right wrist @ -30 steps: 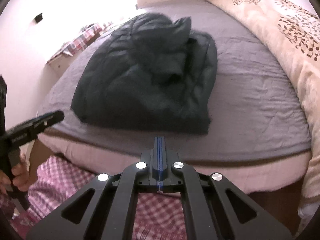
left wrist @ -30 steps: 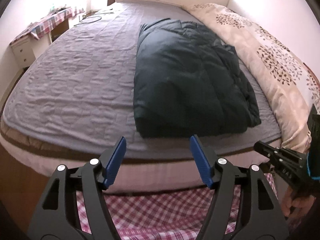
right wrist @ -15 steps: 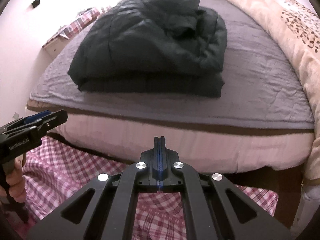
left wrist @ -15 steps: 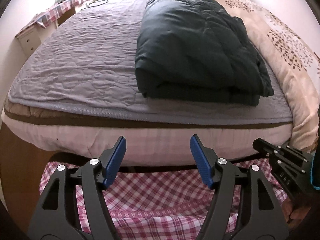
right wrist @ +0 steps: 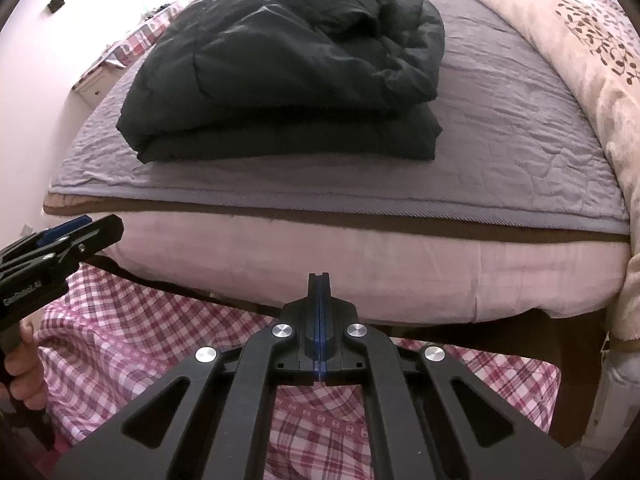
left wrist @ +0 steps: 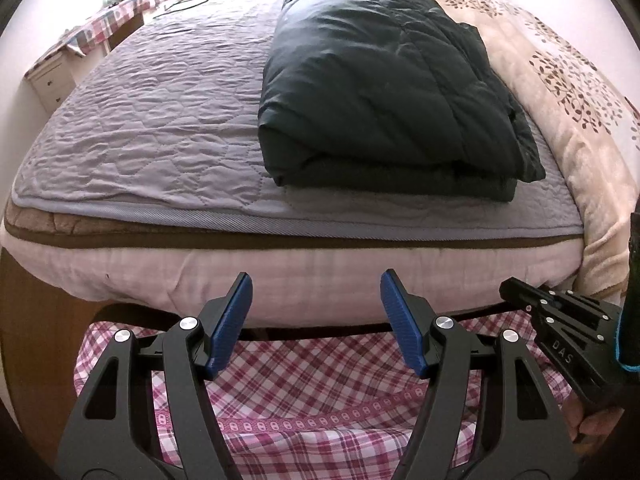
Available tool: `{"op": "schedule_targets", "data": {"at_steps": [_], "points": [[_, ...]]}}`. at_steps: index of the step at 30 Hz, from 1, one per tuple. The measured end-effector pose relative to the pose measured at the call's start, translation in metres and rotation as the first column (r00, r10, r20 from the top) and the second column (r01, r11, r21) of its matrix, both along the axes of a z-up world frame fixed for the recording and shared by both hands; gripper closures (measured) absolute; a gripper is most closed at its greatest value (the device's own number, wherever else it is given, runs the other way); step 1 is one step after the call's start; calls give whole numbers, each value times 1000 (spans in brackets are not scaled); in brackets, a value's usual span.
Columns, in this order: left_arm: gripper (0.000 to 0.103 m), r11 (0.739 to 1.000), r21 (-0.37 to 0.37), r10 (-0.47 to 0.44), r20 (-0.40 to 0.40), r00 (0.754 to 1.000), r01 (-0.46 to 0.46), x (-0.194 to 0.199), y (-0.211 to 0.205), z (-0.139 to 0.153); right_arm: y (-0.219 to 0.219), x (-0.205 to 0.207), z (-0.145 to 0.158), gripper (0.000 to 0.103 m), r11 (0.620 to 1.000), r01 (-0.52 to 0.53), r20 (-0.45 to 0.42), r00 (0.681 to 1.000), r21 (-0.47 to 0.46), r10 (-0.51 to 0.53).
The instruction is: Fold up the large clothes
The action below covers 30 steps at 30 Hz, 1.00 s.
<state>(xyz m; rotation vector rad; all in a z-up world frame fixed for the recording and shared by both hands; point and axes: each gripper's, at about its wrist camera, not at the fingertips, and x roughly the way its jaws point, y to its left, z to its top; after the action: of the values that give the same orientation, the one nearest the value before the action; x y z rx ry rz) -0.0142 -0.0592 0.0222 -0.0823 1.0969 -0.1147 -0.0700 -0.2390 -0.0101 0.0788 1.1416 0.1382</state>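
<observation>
Folded dark jacket [left wrist: 384, 92] on bed [left wrist: 132, 104], far edge cropped, left gripper [left wrist: 316, 320] spread wide, right gripper [right wrist: 319, 320] clenched, empty.

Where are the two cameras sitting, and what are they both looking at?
Left wrist: sits on the left hand-held gripper, fingers wide apart, low by the bed's foot, facing the folded dark jacket; the right hand-held gripper shows at right.
Right wrist: sits on the right hand-held gripper, fingers pressed together, facing the jacket from further right; the left hand-held gripper and the person's left hand show at left.
Both share the jacket, grey bedspread, floral quilt and checked cloth below.
</observation>
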Motion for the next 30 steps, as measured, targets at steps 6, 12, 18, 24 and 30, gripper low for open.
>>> {"op": "schedule_targets", "data": {"at_steps": [6,12,18,24,30], "points": [[37,1000,1,-4,-4,1000,4,0,-2,-1,-1,1,-2,103,1000,3,-8,1000,1,-3],[37,1000,1,-3,-8,1000,3,0,-2,-2,-2,2,-2,103,1000,5,-16,1000,3,-5],[37,1000,-1,-4,-12,1000,4,0,-2,-4,-4,2,-4,103,1000,11,-28,1000,8,-11],[37,1000,-3,-2,-18,1000,2,0,-2,-5,-5,3,-5,103,1000,11,-31,999,8,-11],[37,1000,-4,-2,-19,1000,2,0,-2,-5,-4,1,-5,103,1000,11,-35,999,7,-11]]}}
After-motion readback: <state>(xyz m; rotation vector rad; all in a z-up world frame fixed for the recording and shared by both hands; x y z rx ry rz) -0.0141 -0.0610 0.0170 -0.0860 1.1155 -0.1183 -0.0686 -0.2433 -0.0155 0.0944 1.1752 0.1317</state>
